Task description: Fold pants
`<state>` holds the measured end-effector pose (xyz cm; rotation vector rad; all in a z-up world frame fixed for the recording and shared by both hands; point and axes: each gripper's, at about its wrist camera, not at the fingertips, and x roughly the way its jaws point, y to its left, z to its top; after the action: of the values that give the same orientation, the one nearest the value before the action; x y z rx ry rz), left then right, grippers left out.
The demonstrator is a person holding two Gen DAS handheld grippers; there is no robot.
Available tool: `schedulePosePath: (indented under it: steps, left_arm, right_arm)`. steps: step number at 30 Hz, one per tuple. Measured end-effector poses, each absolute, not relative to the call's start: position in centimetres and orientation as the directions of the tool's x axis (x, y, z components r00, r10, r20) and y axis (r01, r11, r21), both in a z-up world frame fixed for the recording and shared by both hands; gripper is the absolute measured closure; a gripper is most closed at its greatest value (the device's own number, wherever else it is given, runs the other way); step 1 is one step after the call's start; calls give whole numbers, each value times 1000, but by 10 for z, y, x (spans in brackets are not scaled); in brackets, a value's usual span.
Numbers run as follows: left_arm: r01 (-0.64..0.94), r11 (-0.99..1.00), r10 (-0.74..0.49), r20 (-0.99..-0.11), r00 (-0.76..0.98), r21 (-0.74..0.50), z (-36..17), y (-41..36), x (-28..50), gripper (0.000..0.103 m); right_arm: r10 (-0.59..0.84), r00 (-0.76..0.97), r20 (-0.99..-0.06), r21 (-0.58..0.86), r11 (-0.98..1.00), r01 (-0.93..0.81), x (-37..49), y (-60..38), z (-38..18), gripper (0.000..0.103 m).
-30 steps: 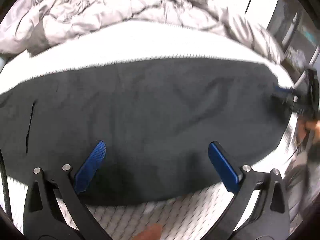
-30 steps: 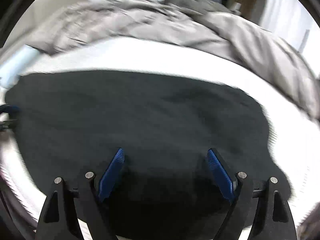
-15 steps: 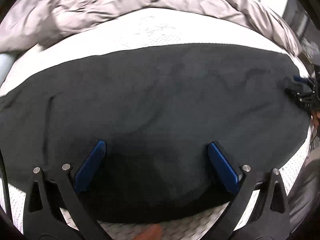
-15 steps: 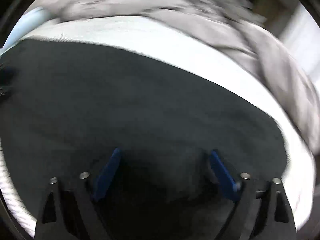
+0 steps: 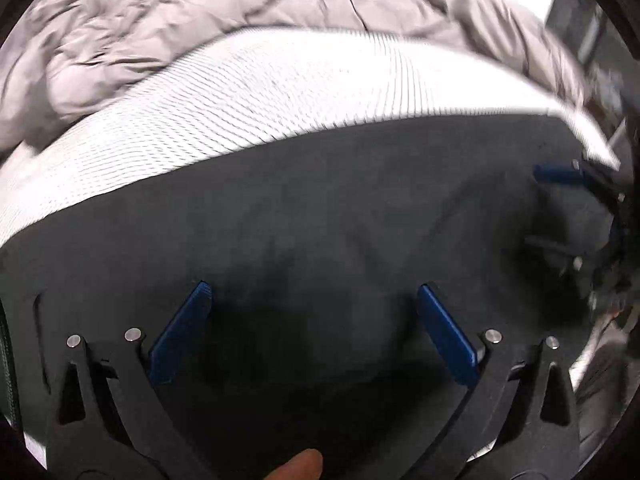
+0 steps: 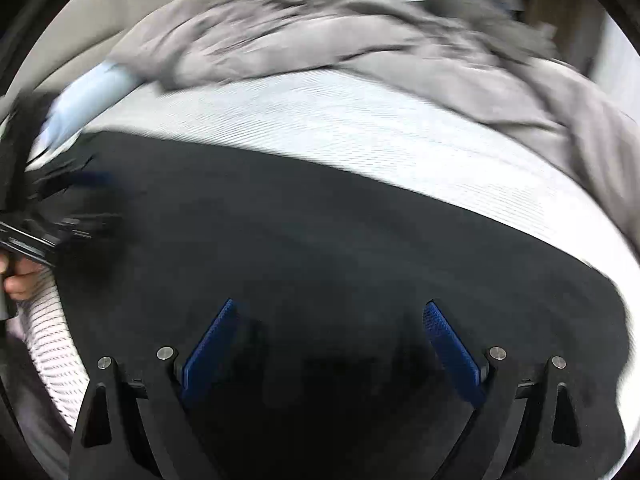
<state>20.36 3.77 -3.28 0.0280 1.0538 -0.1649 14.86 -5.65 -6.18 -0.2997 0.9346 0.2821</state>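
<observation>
Dark grey pants (image 5: pixel 320 216) lie spread flat across a white ribbed mattress (image 5: pixel 280 92); they also fill the right wrist view (image 6: pixel 320 248). My left gripper (image 5: pixel 312 292) is open, its blue pads just over the near part of the pants, holding nothing. My right gripper (image 6: pixel 330 308) is open and empty, low over the pants. The right gripper shows at the right edge of the left wrist view (image 5: pixel 576 208), over the cloth. The left gripper shows blurred at the left edge of the right wrist view (image 6: pixel 56 208).
A crumpled grey duvet (image 5: pixel 200 28) is heaped along the far side of the mattress (image 6: pixel 360 120), and shows in the right wrist view (image 6: pixel 360 40). A light blue pillow (image 6: pixel 88 96) lies at the far left. The mattress edge drops away at the right.
Both grippers have moved closer together over the pants, each now larger in the other's view. Both stay open and empty. The pants still lie flat.
</observation>
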Motion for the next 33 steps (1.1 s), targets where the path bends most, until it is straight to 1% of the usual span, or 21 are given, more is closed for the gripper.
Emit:
schedulePosePath:
  steps: [1,2,3,5,6,9,11,13,15,17,18,20,22,24,25,26,28,29,31,32,33]
  left_arm:
    - [136,990,-98,-874,477,-37,-39,38,208,1]
    - [115,992,-94,-881,463,-45,-45,45,211,1]
    - [104,991,-124,-875,468,-85,-47,54,209,1]
    - [84,991,-131,-863,487,-104,-45,73,201,1]
    - [63,994,-113,-861,496,-94,-43,87,196,1]
    - [-8,994,-86,-856,510,-105,-42,122,183,1]
    - [-40,992,-79,-850,520,-117,-40,136,182,1]
    - [-54,988,-93,-847,524,-142,-36,140,181,1]
    - [-38,980,-146,-837,527,-194,-30,144,183,1]
    - [1,964,-222,-807,547,-264,-20,137,195,1]
    - [9,964,-228,-804,549,-267,-17,130,199,1]
    - [33,974,-206,-815,542,-225,-17,110,216,1]
    - [70,983,-183,-835,519,-172,-29,87,235,1]
    - [50,990,-139,-876,463,-131,-47,79,251,1]
    - [39,994,-109,-880,462,-102,-53,81,254,1]
    - [42,995,-104,-873,476,-96,-54,85,254,1]
    - [36,994,-107,-864,492,-103,-52,96,249,1]
    - [19,996,-88,-862,499,-91,-52,106,246,1]
    - [-28,996,-54,-857,512,-80,-54,128,239,1]
    - [-43,992,-79,-850,520,-118,-53,141,235,2]
    - [-43,988,-103,-843,528,-148,-52,147,234,2]
  right_arm:
    - [107,547,-830,-141,909,-393,154,-45,-69,8]
    - [68,529,-846,-188,891,-414,157,-31,-81,8]
    - [32,527,-849,-227,878,-420,161,-29,-89,8]
    - [21,543,-839,-235,887,-397,182,-59,-92,7]
    - [0,548,-836,-237,902,-360,190,-69,-89,7]
    - [-182,595,-783,-343,924,-169,208,-117,-78,4]
    - [-279,592,-756,-368,929,-31,221,-154,-76,3]
    - [-225,577,-785,-268,963,11,222,-177,-73,3]
    - [-207,585,-784,-234,972,30,219,-178,-64,4]
    - [-128,618,-776,-181,983,-23,213,-156,-48,4]
    - [-81,633,-770,-150,987,-56,212,-148,-43,4]
    - [23,637,-771,-105,981,-163,213,-109,-37,4]
    - [85,606,-791,-97,961,-261,213,-70,-46,4]
    - [120,559,-820,-106,929,-355,228,-37,-64,4]
    - [100,542,-834,-131,919,-371,229,-25,-75,5]
    - [56,529,-847,-176,910,-377,237,-19,-86,5]
    - [44,536,-843,-177,919,-353,244,-30,-85,5]
    - [6,551,-835,-199,929,-313,247,-39,-81,5]
    - [-119,589,-800,-285,938,-199,259,-65,-80,4]
    - [-220,595,-774,-342,934,-99,269,-91,-81,3]
    - [-240,589,-772,-326,944,-42,273,-110,-81,3]
